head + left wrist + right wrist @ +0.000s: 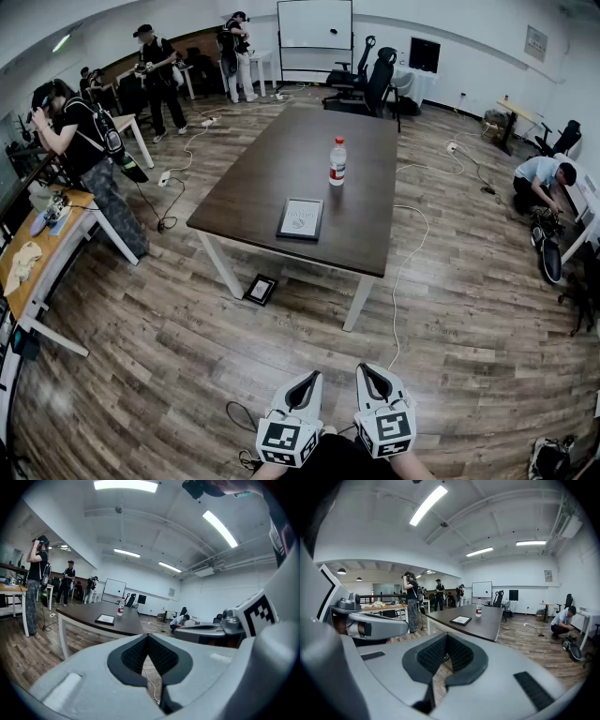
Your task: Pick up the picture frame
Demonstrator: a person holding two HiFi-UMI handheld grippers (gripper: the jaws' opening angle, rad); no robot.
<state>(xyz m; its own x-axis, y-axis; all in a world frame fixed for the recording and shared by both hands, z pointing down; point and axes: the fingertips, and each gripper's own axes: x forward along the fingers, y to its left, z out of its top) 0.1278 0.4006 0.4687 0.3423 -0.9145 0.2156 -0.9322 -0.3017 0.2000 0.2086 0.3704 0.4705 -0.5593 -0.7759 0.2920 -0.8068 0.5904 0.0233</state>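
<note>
Wooden floor (169, 356) runs out wide ahead of both tools. The long dark table (272, 159) stands well ahead of them, its near short end facing me, white legs under it. My left gripper (310, 377) and right gripper (367, 369) are held low and side by side, close to my body, aimed toward that table. Each has its jaws pressed together, ribbed pads meeting, nothing pinched between them. A white cable (405, 272) trails over the floor ahead and slightly right of the right tool. A water bottle (337, 161) stands upright mid-table, beyond the target. The picture frame (301, 218) lies flat, face up, near the table's close end, almost dead ahead of the left tool and well apart from both. A second frame (260, 289), smaller-looking, lies on the floor by the near left table leg; I take the one on the table as the task's. My read on handling: thin, stiff, light, likely a glazed front, so slick on the face and breakable if dropped or squeezed there. Lying flat, it gives the jaws little to bite. Best hold, I judge, is across the dark border at the near edge, once that edge is lifted or drawn past the table's lip. Jaws must open first. Task not yet begun.
</note>
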